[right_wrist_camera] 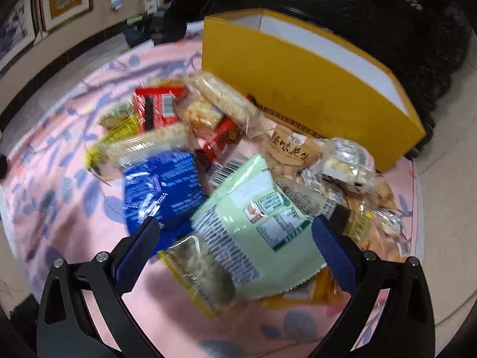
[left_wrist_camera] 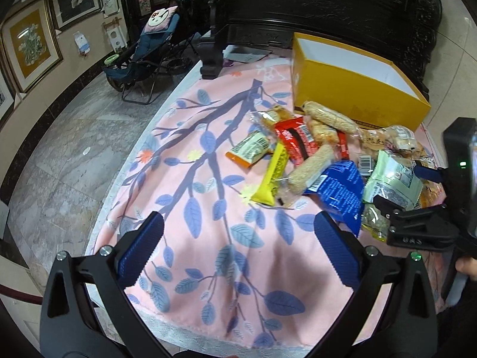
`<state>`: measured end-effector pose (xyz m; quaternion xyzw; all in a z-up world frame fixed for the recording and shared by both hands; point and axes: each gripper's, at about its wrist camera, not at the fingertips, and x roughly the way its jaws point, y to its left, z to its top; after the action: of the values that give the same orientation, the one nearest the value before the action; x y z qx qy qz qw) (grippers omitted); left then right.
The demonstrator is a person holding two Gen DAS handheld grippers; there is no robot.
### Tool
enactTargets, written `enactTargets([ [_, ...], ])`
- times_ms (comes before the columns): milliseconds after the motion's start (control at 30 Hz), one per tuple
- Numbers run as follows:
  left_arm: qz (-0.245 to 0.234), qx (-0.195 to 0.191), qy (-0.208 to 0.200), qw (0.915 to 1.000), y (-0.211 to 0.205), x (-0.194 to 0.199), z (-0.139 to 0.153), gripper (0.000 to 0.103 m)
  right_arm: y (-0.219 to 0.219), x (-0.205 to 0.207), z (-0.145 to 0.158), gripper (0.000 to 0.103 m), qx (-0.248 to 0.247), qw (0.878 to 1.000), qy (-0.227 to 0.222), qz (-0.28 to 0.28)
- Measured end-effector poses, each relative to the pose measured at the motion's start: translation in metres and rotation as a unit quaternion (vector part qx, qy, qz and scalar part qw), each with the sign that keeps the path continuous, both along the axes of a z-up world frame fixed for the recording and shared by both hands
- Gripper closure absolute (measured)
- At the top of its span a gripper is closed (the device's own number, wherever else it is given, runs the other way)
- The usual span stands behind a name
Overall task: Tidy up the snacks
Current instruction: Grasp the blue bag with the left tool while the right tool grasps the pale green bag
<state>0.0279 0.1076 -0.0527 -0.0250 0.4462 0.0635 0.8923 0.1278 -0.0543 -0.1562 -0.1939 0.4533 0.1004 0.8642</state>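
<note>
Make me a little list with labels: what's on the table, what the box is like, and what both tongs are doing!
Table cover: pink cloth with blue leaves
Box: yellow box, open top, no snacks visible inside
Snacks: loose pile beside the box, including a blue packet, green packet, red packet
Left tongs: open, over bare cloth, holding nothing
Right tongs: open, above the green packet

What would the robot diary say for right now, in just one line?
left gripper: open, over cloth | right gripper: open, over green packet | yellow box: looks empty | snacks: piled on cloth
</note>
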Motion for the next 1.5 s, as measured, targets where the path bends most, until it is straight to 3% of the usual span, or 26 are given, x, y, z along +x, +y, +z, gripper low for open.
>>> enactTargets([
  [67, 0.003, -0.002, -0.004, 1.0, 0.005, 0.0, 0.0, 0.002, -0.001, 0.006, -0.012, 0.001, -0.008, 1.0, 0.02, 0.001],
  [233, 0.005, -0.024, -0.006, 0.9997, 0.004, 0.005, 0.0, 0.002, -0.029, 0.005, -0.014, 0.001, 0.077, 0.997, 0.024, -0.003],
  [367, -0.008, -0.048, 0.017, 0.9987, -0.008, 0.012, -0.005, 0.002, -0.035, -0.01, -0.015, 0.003, 0.063, 0.998, 0.011, -0.009],
  [467, -0.017, -0.054, 0.026, 0.998, -0.023, 0.016, -0.011, 0.002, -0.046, -0.028, -0.01, 0.023, 0.065, 0.998, 0.004, -0.019],
  [533, -0.022, -0.059, 0.028, 0.9977, -0.035, 0.018, -0.015, 0.002, -0.058, -0.035, -0.01, 0.027, 0.075, 0.997, 0.005, -0.024],
  [733, -0.046, -0.065, 0.049, 0.9957, -0.085, 0.035, -0.034, 0.002, -0.083, -0.05, -0.007, 0.019, 0.09, 0.996, 0.006, -0.017],
  [867, -0.013, -0.032, 0.057, 0.9978, -0.111, 0.052, -0.053, 0.002, -0.09, -0.056, -0.005, 0.018, 0.106, 0.994, 0.004, -0.01],
  [1033, 0.055, -0.069, 0.052, 0.9948, -0.116, 0.074, -0.069, 0.002, -0.099, -0.056, -0.001, 0.018, 0.15, 0.989, 0.007, -0.017],
  [1233, 0.064, -0.046, 0.075, 0.9941, -0.136, 0.101, -0.093, 0.002, -0.101, -0.056, -0.001, 0.018, 0.161, 0.987, 0.003, -0.009],
  [1333, 0.063, -0.052, 0.084, 0.9931, -0.136, 0.109, -0.107, 0.014, -0.103, -0.058, -0.001, 0.018, 0.16, 0.987, 0.001, -0.005],
  [1500, 0.063, -0.045, 0.073, 0.9943, -0.133, 0.112, -0.104, 0.028, -0.107, -0.06, -0.001, 0.018, 0.159, 0.987, 0.0, -0.007],
])
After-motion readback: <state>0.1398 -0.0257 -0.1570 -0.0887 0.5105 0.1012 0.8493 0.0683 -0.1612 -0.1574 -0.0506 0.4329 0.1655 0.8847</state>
